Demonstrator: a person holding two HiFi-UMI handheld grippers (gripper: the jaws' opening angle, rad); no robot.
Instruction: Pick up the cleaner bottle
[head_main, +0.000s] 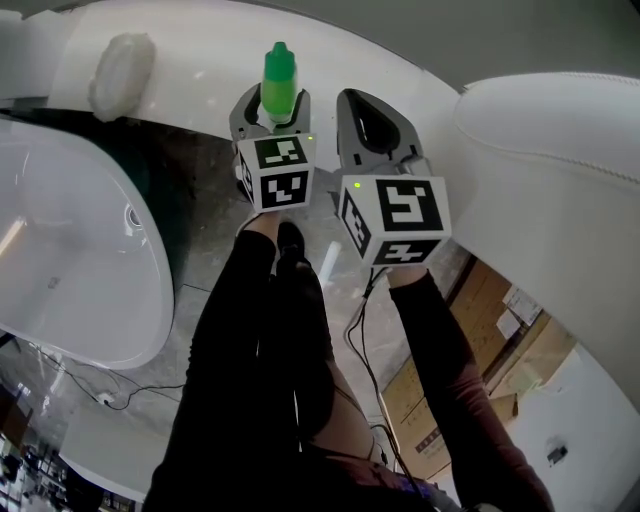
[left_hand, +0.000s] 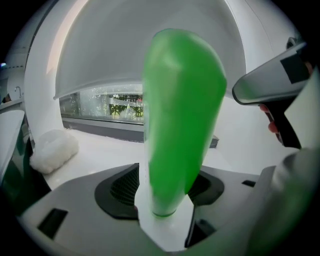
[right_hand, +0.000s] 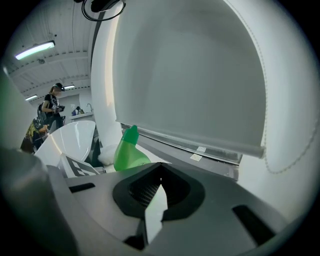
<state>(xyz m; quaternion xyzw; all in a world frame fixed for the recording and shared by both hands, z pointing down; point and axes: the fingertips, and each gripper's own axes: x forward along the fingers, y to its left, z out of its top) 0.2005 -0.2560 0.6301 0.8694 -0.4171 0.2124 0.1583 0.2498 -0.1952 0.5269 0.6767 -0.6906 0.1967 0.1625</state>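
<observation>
The cleaner bottle (head_main: 279, 78) is bright green with a pointed cap, and it stands up out of my left gripper (head_main: 272, 112), which is shut on its lower part. In the left gripper view the bottle (left_hand: 181, 115) fills the middle, pinched between the jaws of my left gripper (left_hand: 167, 212). My right gripper (head_main: 365, 118) is just to the right of the bottle and apart from it. Its jaws are shut with nothing between them. From the right gripper view the bottle (right_hand: 128, 152) shows to the left, beyond my right gripper (right_hand: 159, 186).
A white ledge (head_main: 200, 70) runs behind the grippers, with a white fluffy pad (head_main: 121, 74) on it. A white basin (head_main: 70, 250) lies at left and a large white rounded lid (head_main: 560, 170) at right. Cardboard boxes (head_main: 500, 350) and cables are on the floor. A person (right_hand: 52, 107) stands far off.
</observation>
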